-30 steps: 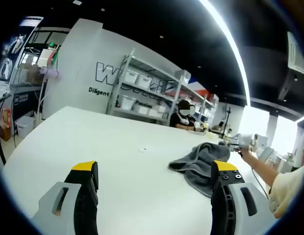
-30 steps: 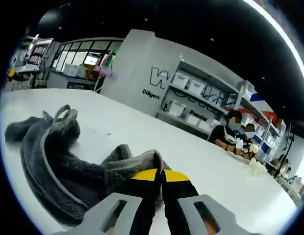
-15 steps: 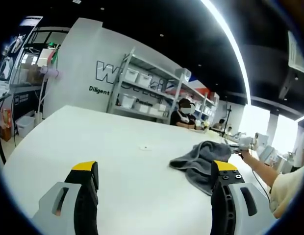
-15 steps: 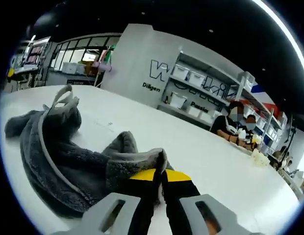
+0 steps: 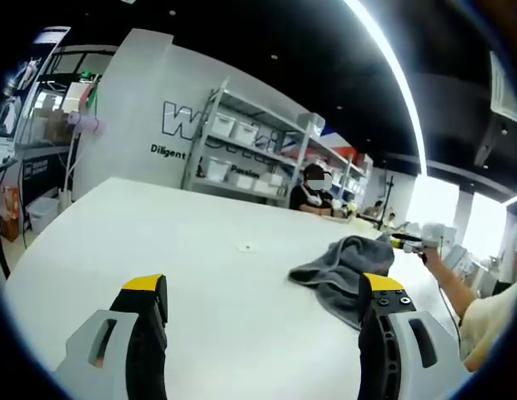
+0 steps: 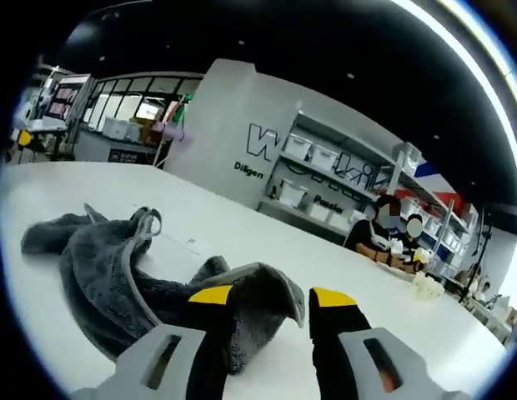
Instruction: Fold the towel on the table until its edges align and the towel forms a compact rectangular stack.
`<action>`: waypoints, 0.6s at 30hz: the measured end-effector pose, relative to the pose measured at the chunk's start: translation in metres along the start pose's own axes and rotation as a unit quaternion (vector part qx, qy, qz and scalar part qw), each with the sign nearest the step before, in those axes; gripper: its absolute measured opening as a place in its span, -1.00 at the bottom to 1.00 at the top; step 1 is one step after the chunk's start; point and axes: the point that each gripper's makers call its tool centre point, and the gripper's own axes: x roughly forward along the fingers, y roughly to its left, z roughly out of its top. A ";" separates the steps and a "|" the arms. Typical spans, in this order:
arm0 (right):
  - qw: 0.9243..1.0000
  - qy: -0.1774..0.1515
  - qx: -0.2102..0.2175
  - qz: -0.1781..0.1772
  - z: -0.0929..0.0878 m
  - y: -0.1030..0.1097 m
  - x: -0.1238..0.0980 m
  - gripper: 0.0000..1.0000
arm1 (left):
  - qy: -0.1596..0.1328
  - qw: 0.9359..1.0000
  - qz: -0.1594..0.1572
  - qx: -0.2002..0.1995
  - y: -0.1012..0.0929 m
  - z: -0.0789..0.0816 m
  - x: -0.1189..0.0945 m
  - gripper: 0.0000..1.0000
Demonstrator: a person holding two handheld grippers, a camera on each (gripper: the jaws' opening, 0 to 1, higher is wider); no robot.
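A crumpled grey towel (image 5: 342,268) lies on the white table (image 5: 158,233), ahead and to the right of my left gripper (image 5: 263,292), which stands open and apart from it. Beyond the towel, a person's hand holds the right gripper (image 5: 406,242) just above the table. In the right gripper view the towel (image 6: 108,267) spreads to the left in a heap, and one raised fold (image 6: 271,287) lies in the gap of my right gripper (image 6: 272,297), whose jaws stand apart and open around it.
Metal shelves with white bins (image 5: 242,158) line the back wall. Two people (image 6: 396,229) sit at the table's far end. A small scrap (image 5: 243,247) lies on the table. The person's arm (image 5: 449,287) reaches in from the right. Bare tabletop (image 6: 425,333) stretches right of the towel.
My right gripper was shut on the towel's fold and now stands open, having let it go; the towel has settled lower. The left gripper has not moved.
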 end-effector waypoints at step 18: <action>0.993 -0.023 0.060 0.095 0.024 0.071 -0.029 0.65 | 0.020 1.000 0.002 0.007 0.002 -0.010 0.007 0.86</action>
